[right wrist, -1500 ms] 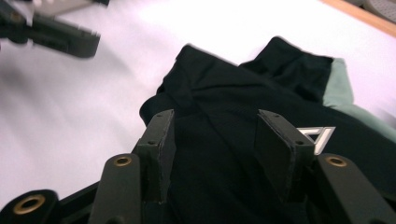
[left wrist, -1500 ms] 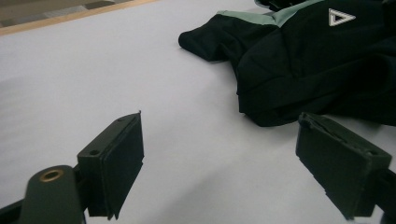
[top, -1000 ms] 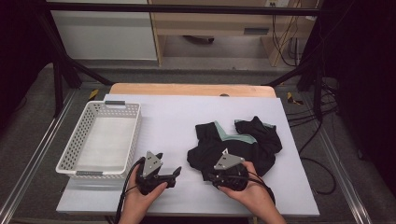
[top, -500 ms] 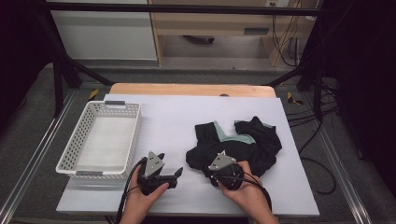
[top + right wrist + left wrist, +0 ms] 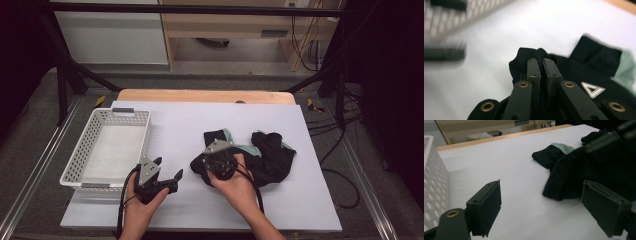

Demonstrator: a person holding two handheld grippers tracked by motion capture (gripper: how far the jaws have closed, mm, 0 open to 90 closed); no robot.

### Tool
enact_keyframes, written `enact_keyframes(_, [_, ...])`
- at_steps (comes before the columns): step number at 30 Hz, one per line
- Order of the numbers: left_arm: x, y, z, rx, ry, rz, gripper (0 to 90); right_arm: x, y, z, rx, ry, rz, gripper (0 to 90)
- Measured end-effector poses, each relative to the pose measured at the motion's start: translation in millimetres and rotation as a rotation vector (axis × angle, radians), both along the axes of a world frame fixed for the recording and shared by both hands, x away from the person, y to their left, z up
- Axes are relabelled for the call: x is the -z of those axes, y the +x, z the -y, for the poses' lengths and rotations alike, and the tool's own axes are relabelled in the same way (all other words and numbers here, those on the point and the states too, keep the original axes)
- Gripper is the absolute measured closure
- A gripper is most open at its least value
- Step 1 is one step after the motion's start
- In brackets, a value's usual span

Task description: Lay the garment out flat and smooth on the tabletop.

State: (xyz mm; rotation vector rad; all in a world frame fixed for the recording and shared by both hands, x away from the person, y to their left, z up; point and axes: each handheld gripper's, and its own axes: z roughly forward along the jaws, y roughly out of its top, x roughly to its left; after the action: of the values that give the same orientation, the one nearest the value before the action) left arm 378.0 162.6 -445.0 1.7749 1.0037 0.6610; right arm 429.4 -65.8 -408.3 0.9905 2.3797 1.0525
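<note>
Right of basket (image 5: 107, 145), garment (image 5: 272, 155) lengthwise left-right

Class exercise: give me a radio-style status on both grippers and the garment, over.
Right gripper shut on black garment, fold pinched between jaws. Left gripper open, off the cloth. White basket at left, nothing blocking.

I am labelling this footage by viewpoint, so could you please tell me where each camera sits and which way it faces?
High view: above the person's side, looking forward and down on the table, white basket and black garment; both forearms, left claw and right claw show.
Left gripper view: rides the left claw, looking across the table between its open jaws at the garment.
Right gripper view: rides the right claw, its jaws pinching a garment fold.
All three share the garment.
</note>
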Motion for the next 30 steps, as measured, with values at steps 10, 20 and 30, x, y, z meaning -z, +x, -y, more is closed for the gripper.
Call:
enact_keyframes(10, [3.4, 2.3, 6.2, 0.032, 0.014, -0.022, 17.2, -6.0, 41.0, -4.6, 0.097, 0.067, -0.027, 81.9])
enact_keyframes(20, [8.0, 1.3, 16.7, 0.070, 0.035, -0.036, 18.0, -21.1, 26.8, 1.1, 0.035, 0.079, -0.003, 53.4])
enact_keyframes(30, [7.2, -1.3, 17.7, 0.078, 0.027, -0.035, 18.2, -33.0, 36.8, 41.3, 0.089, 0.076, 0.044, 46.8])
